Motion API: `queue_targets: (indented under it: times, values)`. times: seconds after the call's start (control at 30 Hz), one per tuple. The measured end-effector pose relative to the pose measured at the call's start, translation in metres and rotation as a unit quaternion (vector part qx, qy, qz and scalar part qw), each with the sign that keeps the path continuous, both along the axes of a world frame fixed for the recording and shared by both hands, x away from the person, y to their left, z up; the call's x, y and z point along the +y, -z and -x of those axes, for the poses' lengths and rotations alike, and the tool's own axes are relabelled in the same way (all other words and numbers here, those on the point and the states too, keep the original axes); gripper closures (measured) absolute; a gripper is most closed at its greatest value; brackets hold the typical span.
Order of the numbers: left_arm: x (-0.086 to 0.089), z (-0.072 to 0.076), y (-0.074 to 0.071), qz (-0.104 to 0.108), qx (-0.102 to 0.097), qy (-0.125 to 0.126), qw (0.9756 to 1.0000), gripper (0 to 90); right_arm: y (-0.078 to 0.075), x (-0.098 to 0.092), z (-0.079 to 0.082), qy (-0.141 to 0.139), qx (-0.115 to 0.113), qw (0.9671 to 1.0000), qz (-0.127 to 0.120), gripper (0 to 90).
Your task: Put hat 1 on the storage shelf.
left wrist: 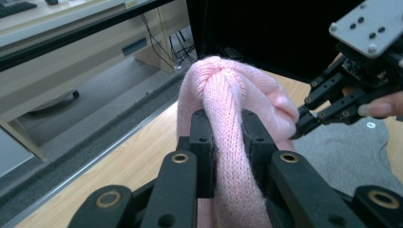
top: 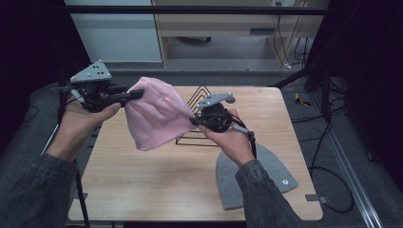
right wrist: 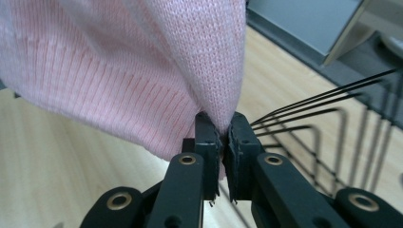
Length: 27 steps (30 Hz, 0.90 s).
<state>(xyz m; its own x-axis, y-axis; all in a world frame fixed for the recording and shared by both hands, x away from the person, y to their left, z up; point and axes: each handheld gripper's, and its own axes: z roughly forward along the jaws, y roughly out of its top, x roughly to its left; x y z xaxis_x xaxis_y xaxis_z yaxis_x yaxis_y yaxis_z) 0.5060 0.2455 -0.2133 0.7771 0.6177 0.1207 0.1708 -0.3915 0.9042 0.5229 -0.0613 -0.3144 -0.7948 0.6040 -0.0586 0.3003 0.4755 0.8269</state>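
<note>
The wooden table (top: 157,185) spans the lower middle of the frame. Above it, left of centre, hangs the pink knit hat (top: 157,116): my left gripper (top: 135,94) is clamped on its top fold, my right gripper (top: 194,121) pinches its right edge.

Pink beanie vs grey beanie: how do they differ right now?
The pink beanie hangs in the air, bunched; the grey beanie lies flat on the table. The pink beanie is clamped by the left gripper and right gripper; nothing grips the grey beanie. Both look like knit beanies of similar shape.
</note>
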Motion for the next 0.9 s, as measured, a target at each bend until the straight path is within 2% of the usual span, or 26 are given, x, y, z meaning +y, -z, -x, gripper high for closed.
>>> queue_targets:
  times: [0.17,0.27,0.37,0.43,0.5,0.63,0.7,0.9]
  values:
    - [-0.008,-0.015,-0.011,0.011,-0.014,-0.01,0.9998,77.4,-0.017,-0.005,-0.015,0.007,-0.015,0.9999,0.002,85.0]
    - [-0.016,-0.027,-0.015,0.017,-0.021,-0.002,0.9996,77.3,-0.022,-0.009,-0.026,0.017,-0.021,0.9996,0.003,84.9]
    - [-0.027,-0.038,-0.019,0.006,-0.037,0.003,0.9993,77.3,-0.019,-0.013,-0.034,0.028,-0.026,0.9993,-0.002,84.8]
    - [-0.032,-0.047,-0.021,0.018,-0.039,-0.001,0.9991,77.3,-0.019,-0.016,-0.037,0.037,-0.027,0.9989,-0.013,84.8]
    - [-0.037,-0.053,-0.022,0.02,-0.042,-0.006,0.9989,77.3,-0.019,-0.02,-0.04,0.043,-0.029,0.9985,-0.019,84.8]
    - [-0.048,-0.063,-0.019,0.007,-0.043,-0.009,0.999,77.2,-0.017,-0.025,-0.045,0.05,-0.031,0.9983,-0.005,84.7]
    - [-0.052,-0.07,-0.015,0.005,-0.045,-0.011,0.9989,77.2,-0.014,-0.027,-0.05,0.057,-0.027,0.998,-0.006,84.6]
    - [-0.062,-0.091,-0.003,0.012,-0.038,-0.006,0.9992,77.2,-0.007,-0.032,-0.059,0.077,-0.026,0.9967,0.009,84.5]
